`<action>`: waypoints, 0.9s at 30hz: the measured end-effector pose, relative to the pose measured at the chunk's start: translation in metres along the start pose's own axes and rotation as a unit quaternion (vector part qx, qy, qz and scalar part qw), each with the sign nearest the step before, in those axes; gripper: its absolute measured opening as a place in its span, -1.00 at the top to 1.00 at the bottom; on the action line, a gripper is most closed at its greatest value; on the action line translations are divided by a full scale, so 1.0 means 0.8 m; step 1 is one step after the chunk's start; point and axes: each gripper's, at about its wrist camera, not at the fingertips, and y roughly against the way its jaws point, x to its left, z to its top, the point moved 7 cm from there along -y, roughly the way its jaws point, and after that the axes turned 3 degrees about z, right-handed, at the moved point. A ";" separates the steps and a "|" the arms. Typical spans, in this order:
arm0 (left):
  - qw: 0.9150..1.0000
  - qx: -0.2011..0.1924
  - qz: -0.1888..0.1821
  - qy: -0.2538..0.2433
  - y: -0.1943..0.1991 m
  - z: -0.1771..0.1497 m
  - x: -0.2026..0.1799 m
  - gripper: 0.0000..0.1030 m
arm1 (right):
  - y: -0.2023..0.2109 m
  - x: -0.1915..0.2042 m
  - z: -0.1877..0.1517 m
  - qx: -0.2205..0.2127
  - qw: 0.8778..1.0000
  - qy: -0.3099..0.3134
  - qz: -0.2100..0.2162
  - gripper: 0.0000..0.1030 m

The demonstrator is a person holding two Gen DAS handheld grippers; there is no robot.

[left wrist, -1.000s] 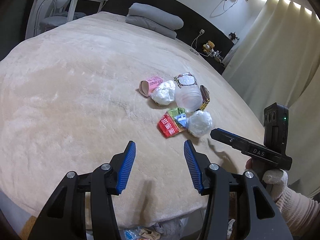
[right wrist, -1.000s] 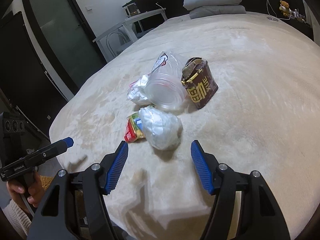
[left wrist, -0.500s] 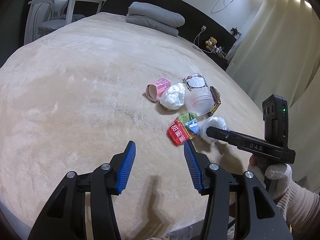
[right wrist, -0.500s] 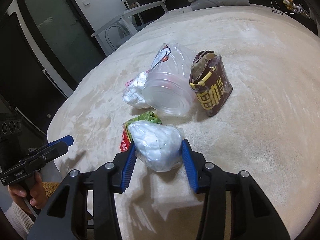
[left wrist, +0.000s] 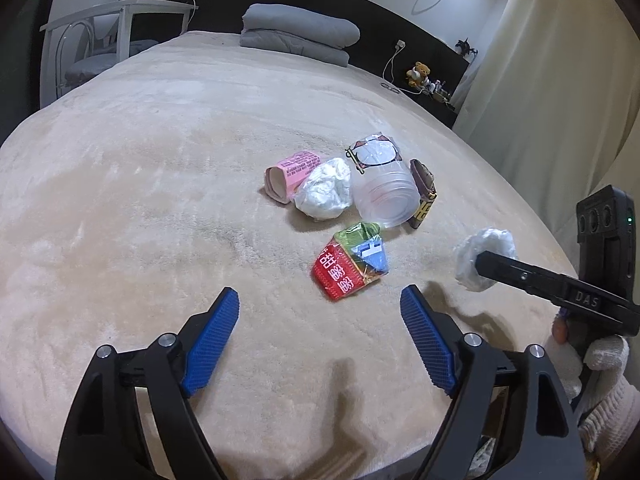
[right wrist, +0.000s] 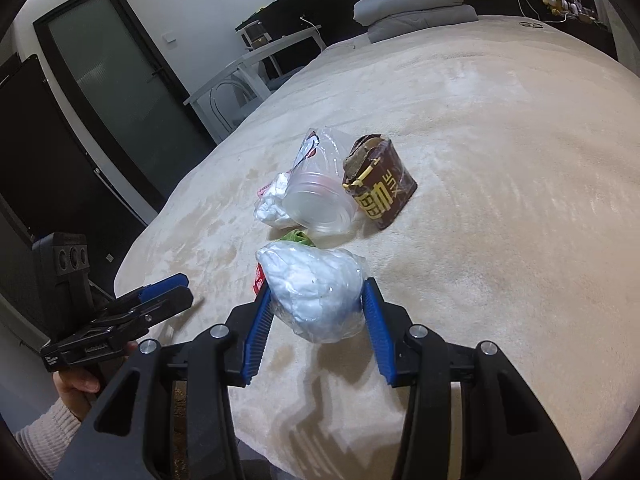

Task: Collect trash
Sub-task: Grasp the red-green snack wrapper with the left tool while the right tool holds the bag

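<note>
My right gripper is shut on a white plastic wad, held a little above the beige bed cover; in the left wrist view the wad hangs at the right. My left gripper is empty and its jaws are opening, just short of a red and green snack wrapper. Beyond it lie a pink roll, a second white wad, a clear plastic cup and a brown packet.
Grey folded bedding lies at the head of the bed. A white table with a chair stands to the left, curtains to the right. A dark door is beyond the bed's left side. The bed's near edge runs just under both grippers.
The right gripper closed on the near white wad and lifted it off the cover, back toward the bed edge. The left gripper came closer to the red wrapper and its jaws spread wider.
</note>
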 end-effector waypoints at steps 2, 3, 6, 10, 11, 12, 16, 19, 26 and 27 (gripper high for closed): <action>1.000 0.000 0.005 -0.014 -0.011 0.005 -0.011 -0.61 | 0.010 -0.003 -0.001 -0.004 1.000 -0.004 0.000 0.12; 1.000 0.002 0.006 -0.019 -0.018 0.007 -0.016 -0.61 | 0.015 -0.005 -0.003 -0.005 1.000 -0.005 -0.001 0.12; 0.999 0.005 0.012 -0.038 -0.036 0.012 -0.031 -0.75 | 0.030 -0.013 -0.007 -0.008 1.000 -0.008 -0.007 0.12; 0.997 0.015 0.027 -0.066 -0.062 0.014 -0.043 -0.76 | 0.043 -0.026 -0.017 0.000 1.000 -0.016 -0.017 0.12; 0.997 0.020 0.031 -0.070 -0.069 0.015 -0.044 -0.76 | 0.045 -0.028 -0.019 0.003 1.000 -0.017 -0.019 0.12; 0.997 0.024 0.031 -0.071 -0.076 0.016 -0.045 -0.76 | 0.049 -0.031 -0.022 0.005 1.000 -0.018 -0.021 0.12; 0.996 0.023 0.041 -0.077 -0.092 0.021 -0.051 -0.76 | 0.058 -0.039 -0.032 0.011 0.999 -0.018 -0.027 0.12; 0.995 0.031 0.051 -0.086 -0.107 0.020 -0.055 -0.73 | 0.061 -0.042 -0.036 0.016 0.999 -0.019 -0.028 0.12; 0.989 0.046 0.094 -0.106 -0.124 0.009 -0.056 -0.20 | 0.065 -0.051 -0.035 0.016 0.999 -0.022 -0.032 0.12; 0.989 0.045 0.092 -0.104 -0.123 0.009 -0.056 -0.19 | 0.065 -0.051 -0.035 0.016 0.999 -0.022 -0.032 0.12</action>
